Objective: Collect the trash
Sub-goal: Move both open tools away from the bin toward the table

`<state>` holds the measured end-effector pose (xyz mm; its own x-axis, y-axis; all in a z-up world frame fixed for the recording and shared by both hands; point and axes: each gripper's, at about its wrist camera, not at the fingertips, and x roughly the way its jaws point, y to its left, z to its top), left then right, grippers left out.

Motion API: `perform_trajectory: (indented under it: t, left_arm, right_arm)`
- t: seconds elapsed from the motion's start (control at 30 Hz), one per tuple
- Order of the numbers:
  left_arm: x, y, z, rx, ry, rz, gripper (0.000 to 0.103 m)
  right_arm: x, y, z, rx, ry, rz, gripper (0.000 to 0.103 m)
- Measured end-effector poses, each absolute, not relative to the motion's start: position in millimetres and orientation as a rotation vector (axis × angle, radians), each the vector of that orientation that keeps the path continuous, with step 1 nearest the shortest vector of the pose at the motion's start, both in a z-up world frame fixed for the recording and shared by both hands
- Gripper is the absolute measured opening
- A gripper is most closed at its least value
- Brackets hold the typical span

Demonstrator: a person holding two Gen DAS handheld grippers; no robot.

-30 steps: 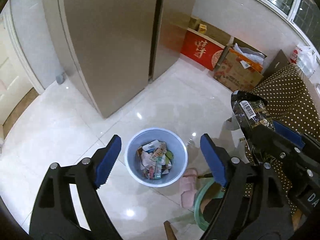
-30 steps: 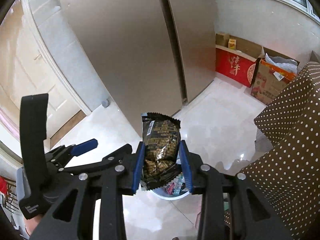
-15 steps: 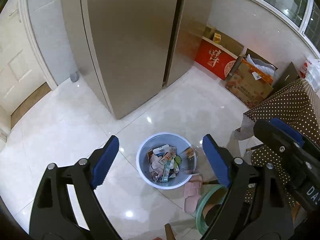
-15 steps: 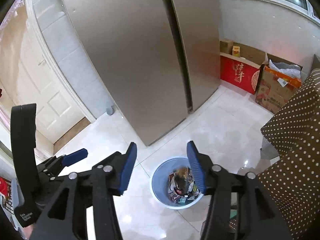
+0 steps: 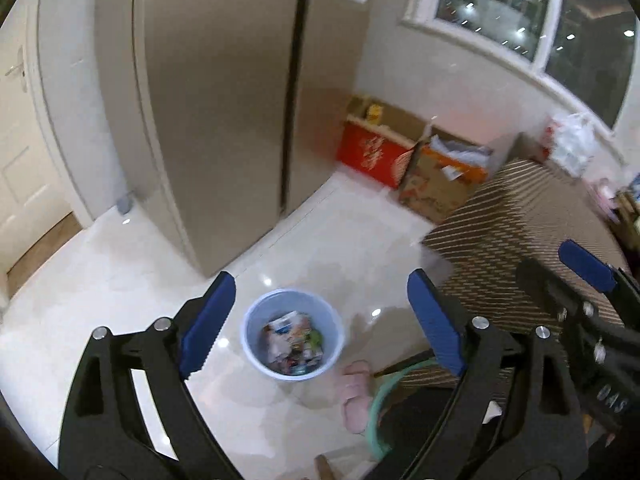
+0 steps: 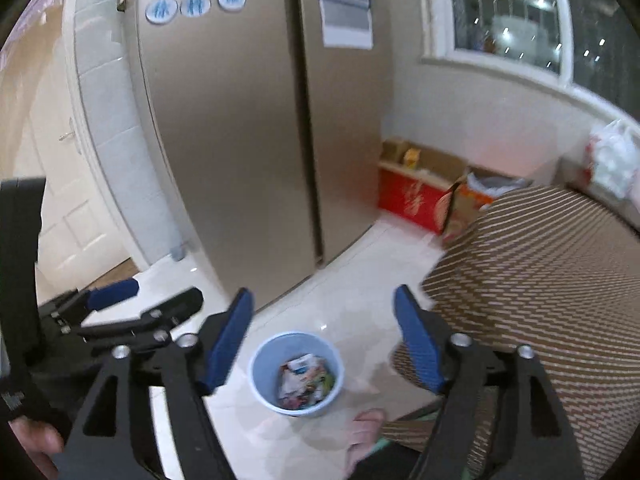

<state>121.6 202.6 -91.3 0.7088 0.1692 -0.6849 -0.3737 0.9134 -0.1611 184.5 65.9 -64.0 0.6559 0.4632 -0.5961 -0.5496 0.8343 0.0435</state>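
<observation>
Now my right gripper (image 6: 322, 338) has its jaws opening with nothing between them, and my left gripper (image 5: 320, 314) spreads its jaws too, empty. Below and beyond both pairs of jaws, framed in the gap, the blue bin (image 6: 259, 386) stands on the floor (image 5: 340, 236), wrappers (image 6: 306, 380) inside. Past it rises the fridge (image 6: 240, 140); right of the jaws, a dotted tablecloth (image 6: 540, 280).
</observation>
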Motion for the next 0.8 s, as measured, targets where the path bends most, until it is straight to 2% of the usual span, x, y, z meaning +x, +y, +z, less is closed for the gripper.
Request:
perform_trajectory:
  t: [0.17,0.23,0.4,0.8]
  left_arm:
    - [88.7,160.7,-50.0,-0.264,0.634,0.206,0.088]
    - [73.5,142.3,-32.5,-0.216,0.590,0.186,0.089]
    - [32.7,98.6,8.1,-0.106,0.480,0.150,0.090]
    - [-21.2,52.4,60.0,-0.065,0.342,0.091,0.092]
  right_arm:
    - [130.7,9.9,-18.4,-0.131,0.527,0.478,0.082]
    - [111.0,-9.5,-4.8,-0.129,0.489,0.441,0.088]
    - [50.6,-54.3,33.2,-0.142,0.358,0.313,0.092]
    - [-33.6,-116.5,75.8,-0.089,0.165,0.188,0.098]
